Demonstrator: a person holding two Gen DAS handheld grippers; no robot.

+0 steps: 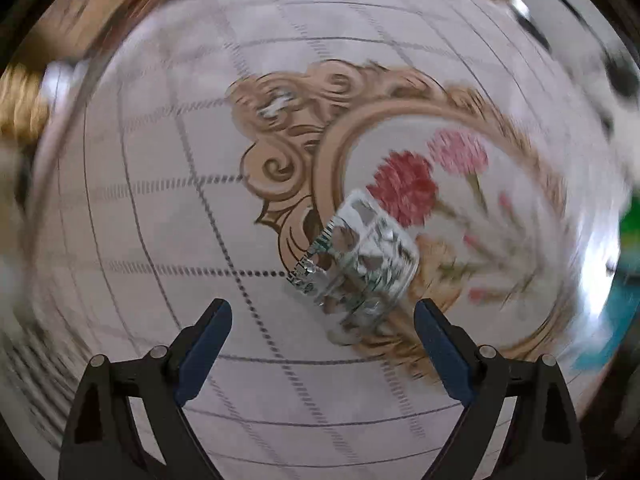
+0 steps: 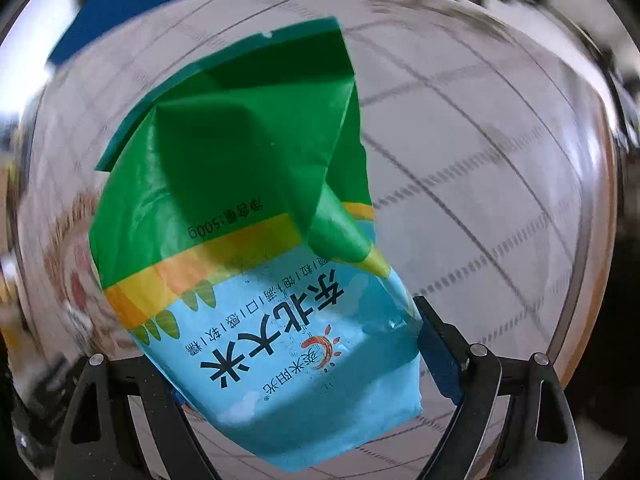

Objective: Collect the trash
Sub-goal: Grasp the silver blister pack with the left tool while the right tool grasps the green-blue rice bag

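In the left wrist view a crumpled silver blister pack (image 1: 356,264) lies on the round table's patterned cloth (image 1: 160,220), over a gold scroll and flower print. My left gripper (image 1: 323,344) is open and empty, just short of the pack, which sits slightly right of the gap between the fingers. In the right wrist view my right gripper (image 2: 298,360) is shut on a green and blue rice bag (image 2: 256,216), empty and creased. The bag is lifted above the table and hides the left finger.
The grey grid-lined tablecloth (image 2: 480,160) covers a round table with a shiny rim (image 2: 592,200). A blue object (image 2: 120,8) lies beyond the table's far edge. The left wrist view is motion-blurred; a gold item (image 1: 20,108) shows at its left edge.
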